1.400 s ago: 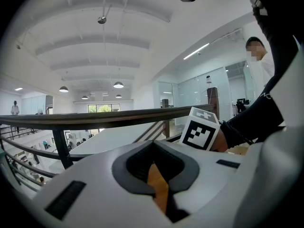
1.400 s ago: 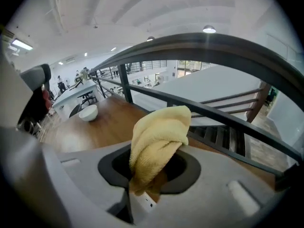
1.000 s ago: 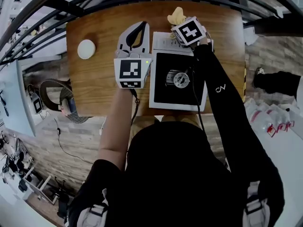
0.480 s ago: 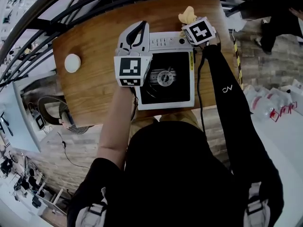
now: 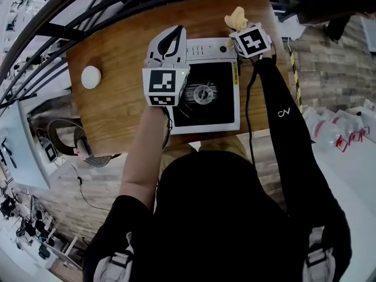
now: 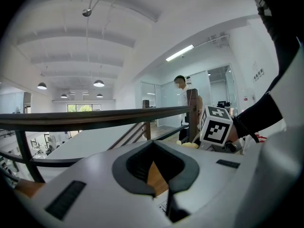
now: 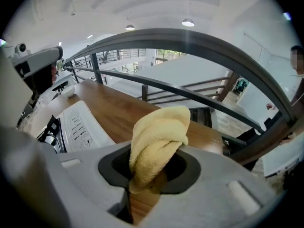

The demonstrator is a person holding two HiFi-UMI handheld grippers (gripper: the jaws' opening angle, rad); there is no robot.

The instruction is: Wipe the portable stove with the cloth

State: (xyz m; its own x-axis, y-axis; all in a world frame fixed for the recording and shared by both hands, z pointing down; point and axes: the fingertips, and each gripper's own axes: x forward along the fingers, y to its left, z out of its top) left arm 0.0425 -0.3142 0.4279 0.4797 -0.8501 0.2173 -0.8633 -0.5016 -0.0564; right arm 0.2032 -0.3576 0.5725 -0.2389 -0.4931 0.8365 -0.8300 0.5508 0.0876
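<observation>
Stove: the stove [image 5: 218,109] sits on the right half of the desk [image 5: 117,110], its front edge at the desk's near edge. It has a black top, a burner [image 5: 202,93] in the middle and a white control strip [image 5: 205,49] along the back.
Cloth: the yellow cloth [image 5: 237,17] is bunched and pokes out past the right jaws. It is over bare desk just off the stove's back right corner and is not on the stove.
Right gripper: the right gripper [image 5: 245,33] is clenched on the cloth, with its cube at the stove's back right corner.
Left gripper: the left gripper [image 5: 171,40] has its jaws together on nothing, and wood shows through the loop between them. It lies over the stove's back left corner. I cannot tell whether it presses on the stove.
Change: a second ago the right cube stood over the control strip and the cloth was nearer the middle of the back edge. Both have since gone right, past the corner. The last half second brought hardly any shift. The left cube has edged from beside the stove's left edge to over it. The stove has kept its place on the desk.
Meaning: a pass along the back strip has probably run off its right end. The black top and burner still seem to need the cloth, so it would have to come back inward.
Around: a white disc [image 5: 91,77] sits near the desk's left edge, well apart from the stove.
</observation>
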